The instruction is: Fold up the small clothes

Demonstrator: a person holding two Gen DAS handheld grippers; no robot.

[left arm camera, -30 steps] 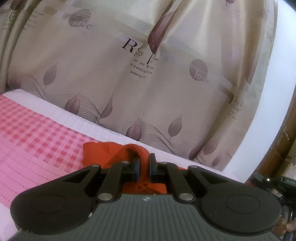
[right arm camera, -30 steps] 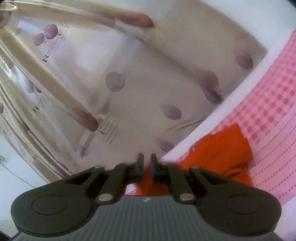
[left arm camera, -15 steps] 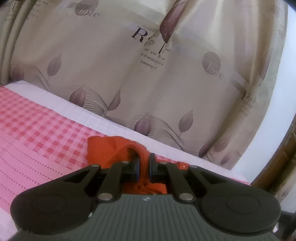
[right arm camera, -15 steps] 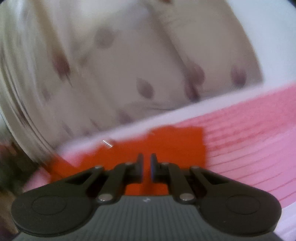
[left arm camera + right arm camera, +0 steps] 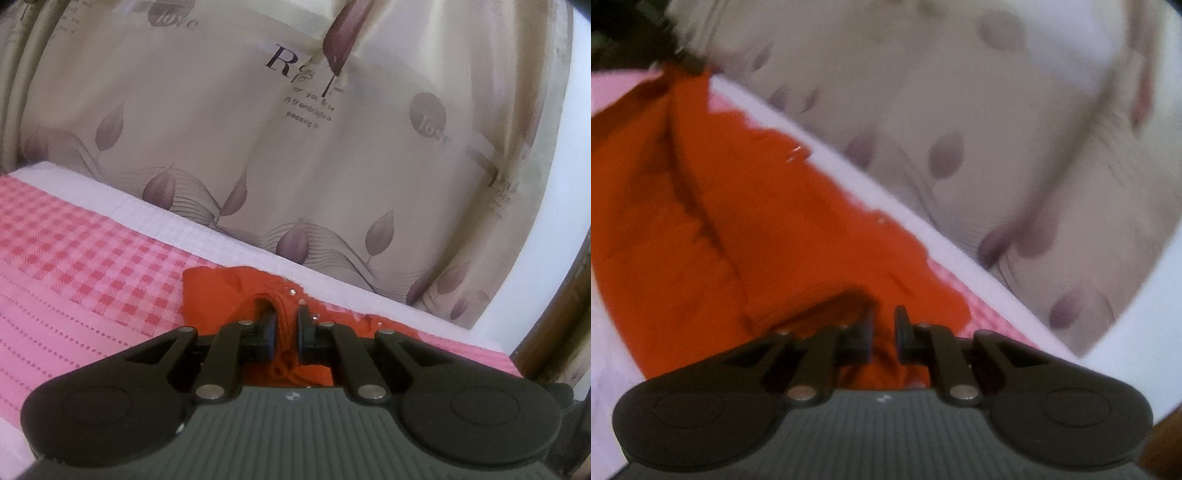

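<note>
Under left hand-held gripper (image 5: 283, 326) — orange garment (image 5: 218, 295) mostly hidden, bunched.

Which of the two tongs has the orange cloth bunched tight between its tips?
The left tongs: a gathered ridge of the orange garment is pinched there. The right tongs are opening, fabric loose in the gap.

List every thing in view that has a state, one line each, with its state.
orange garment: lying creased on the bed, a bunched fold pinched at one end.
left gripper: shut on the garment's gathered fold.
right gripper: jaws opening, orange cloth between them.
pink checked bedcover: spread flat.
curtain: drawn, hanging in folds.
</note>
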